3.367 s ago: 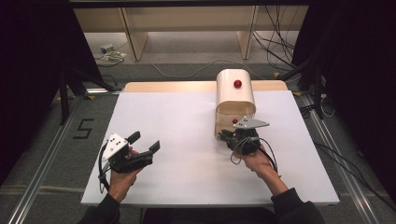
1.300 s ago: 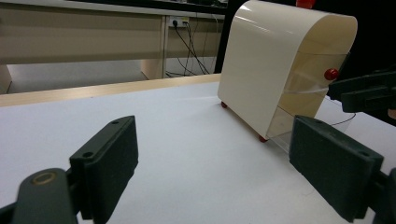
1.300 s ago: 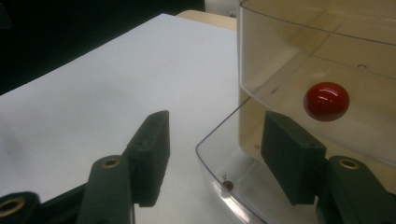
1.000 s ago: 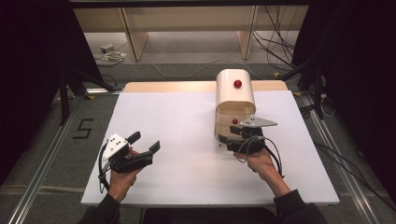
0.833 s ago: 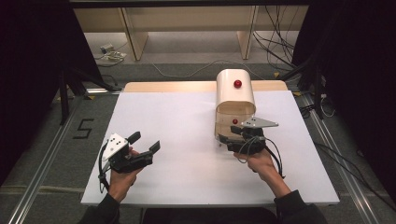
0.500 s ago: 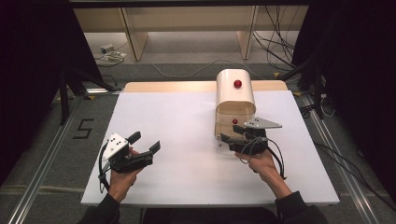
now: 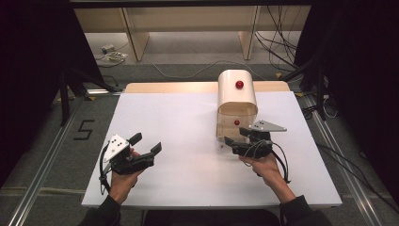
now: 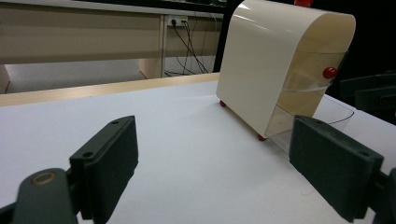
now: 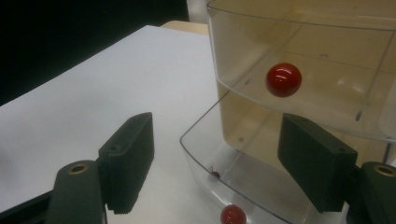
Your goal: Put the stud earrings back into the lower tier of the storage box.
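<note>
**Lower drawer out, both hand-held grippers spread**

On the white surface [image 7: 188,122], seen from the high view, the right hand-held gripper [image 7: 237,137] sits at the cream drawer box [image 7: 236,101]. Left gripper view: the left hand-held gripper [image 8: 212,172] is spread, empty. Right gripper view: jaws have just been opening around the clear lower drawer [image 9: 219,163], not pinching its red knob [image 9: 233,214].

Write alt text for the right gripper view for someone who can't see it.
A clear plastic bottom drawer with a small red knob stands pulled out of a cream drawer cabinet on a white table. The right hand-held gripper faces it with its black jaws open around the drawer's front, nothing pressed between them. Above, another clear drawer with a red round knob is pushed in.
</note>
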Tool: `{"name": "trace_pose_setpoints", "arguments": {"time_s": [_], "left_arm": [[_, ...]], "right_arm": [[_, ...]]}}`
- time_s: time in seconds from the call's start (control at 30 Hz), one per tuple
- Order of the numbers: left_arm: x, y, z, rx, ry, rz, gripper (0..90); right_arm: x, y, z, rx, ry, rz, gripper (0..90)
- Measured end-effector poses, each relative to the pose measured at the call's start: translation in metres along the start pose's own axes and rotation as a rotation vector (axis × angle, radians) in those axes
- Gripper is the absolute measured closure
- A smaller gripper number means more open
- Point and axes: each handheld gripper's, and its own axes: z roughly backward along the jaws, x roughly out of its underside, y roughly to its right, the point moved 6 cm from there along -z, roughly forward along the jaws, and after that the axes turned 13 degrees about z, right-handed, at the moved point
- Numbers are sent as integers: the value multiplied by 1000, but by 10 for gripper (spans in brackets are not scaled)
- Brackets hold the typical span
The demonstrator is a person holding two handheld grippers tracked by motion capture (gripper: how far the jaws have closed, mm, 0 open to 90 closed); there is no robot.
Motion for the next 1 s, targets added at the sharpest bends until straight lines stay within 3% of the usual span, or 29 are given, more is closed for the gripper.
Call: {"name": "trace_pose_setpoints", "arguments": {"time_s": [0.77, 1.0], "left_arm": [[1, 4, -5, 10, -19, -11, 156], [3, 7, -6, 36, -36, -20, 156]], "right_arm": [[13, 0, 10, -1, 38, 10, 243], [17, -3, 12, -1, 35, 13, 248]]}}
